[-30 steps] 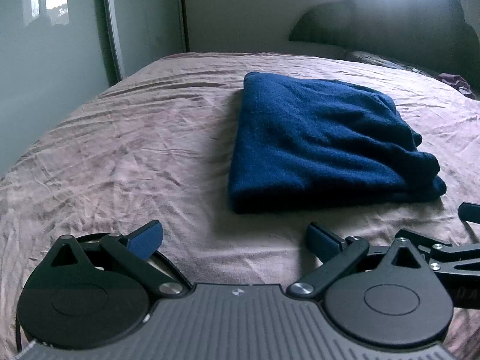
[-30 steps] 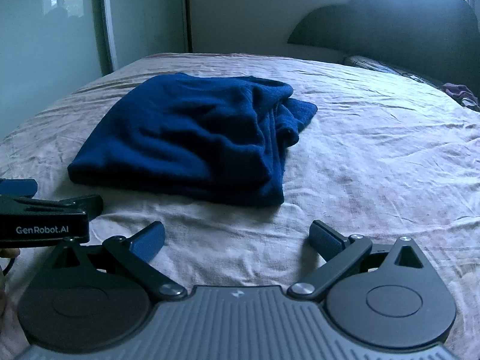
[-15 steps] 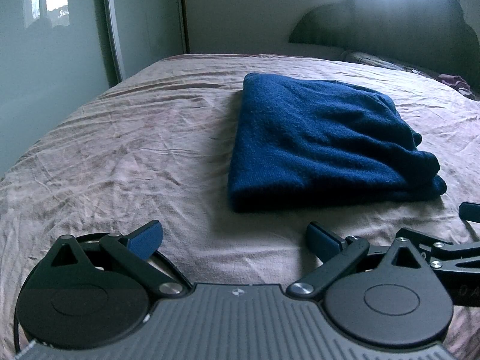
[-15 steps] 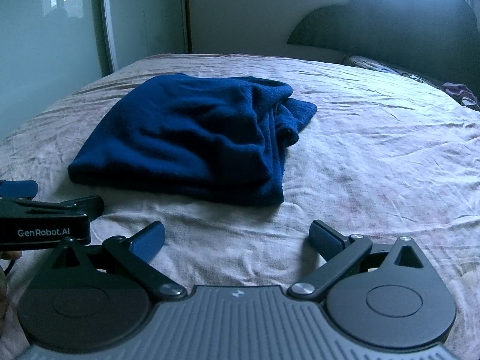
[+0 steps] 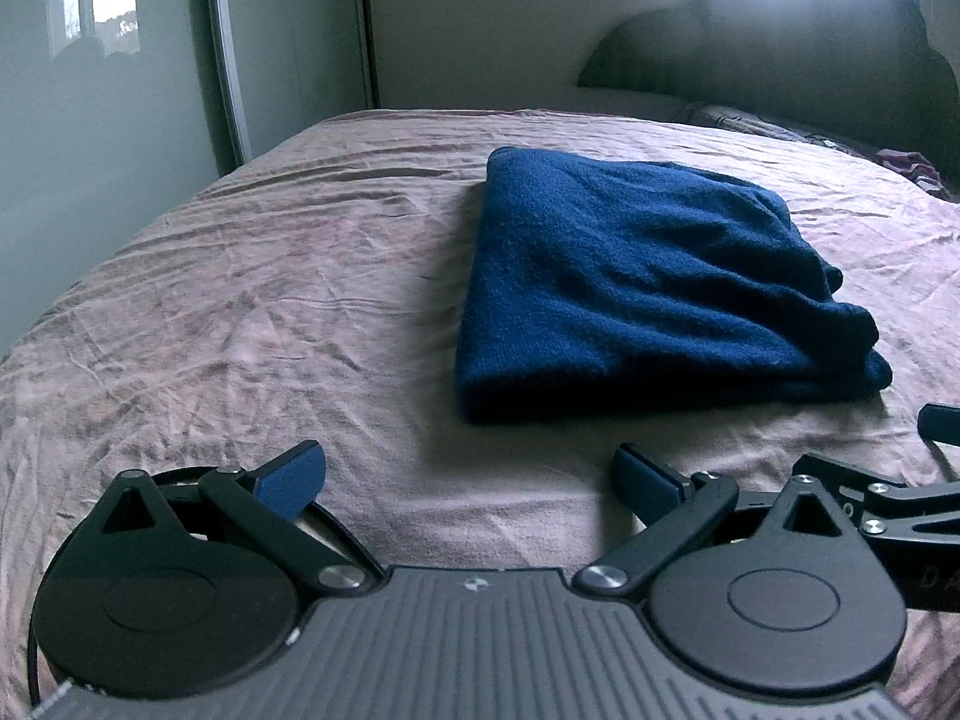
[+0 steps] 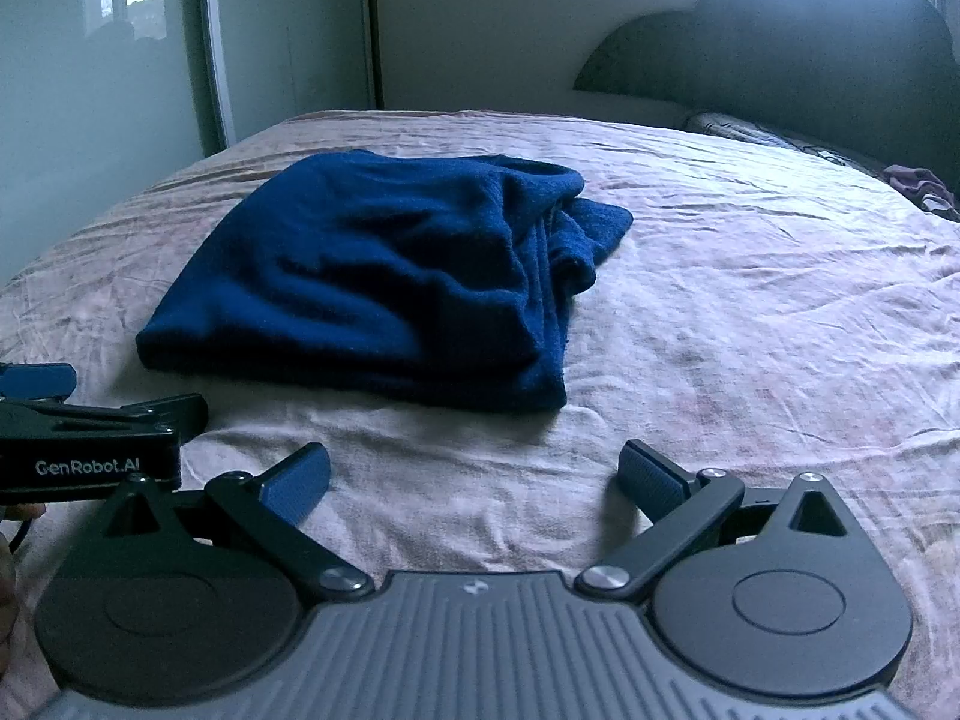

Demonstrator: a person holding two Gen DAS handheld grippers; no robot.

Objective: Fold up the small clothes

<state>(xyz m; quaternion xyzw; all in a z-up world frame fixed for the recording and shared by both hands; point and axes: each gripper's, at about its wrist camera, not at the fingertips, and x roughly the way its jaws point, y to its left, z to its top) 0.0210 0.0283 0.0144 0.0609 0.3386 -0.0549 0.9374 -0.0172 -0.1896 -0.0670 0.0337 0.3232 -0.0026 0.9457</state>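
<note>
**Blue cloth folded on the bed**

Dark blue and fuzzy cloth (image 5: 648,294), folded into a thick soft pad, with bunched loose edges on the right side. Lying in the middle of the wrinkly pink bed sheet (image 5: 270,300). Left gripper (image 5: 468,480) wide open, holding nothing. Right gripper (image 6: 474,480) wide open too, holding nothing. Both just in front of the cloth, not touching.

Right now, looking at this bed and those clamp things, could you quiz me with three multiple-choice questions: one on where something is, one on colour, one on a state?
1. Where does the garment lie?
A. on the bedsheet
B. on the floor
C. between a gripper's fingers

2. What colour is it?
A. red
B. dark blue
C. white

3. How do the left gripper and right gripper stand?
A. both shut
B. one gripping cloth
C. both open, empty

Answers: 1 A, it rests on the wrinkled sheet; 2 B, blue in both views; 3 C, fingers spread wide, nothing between.
</note>
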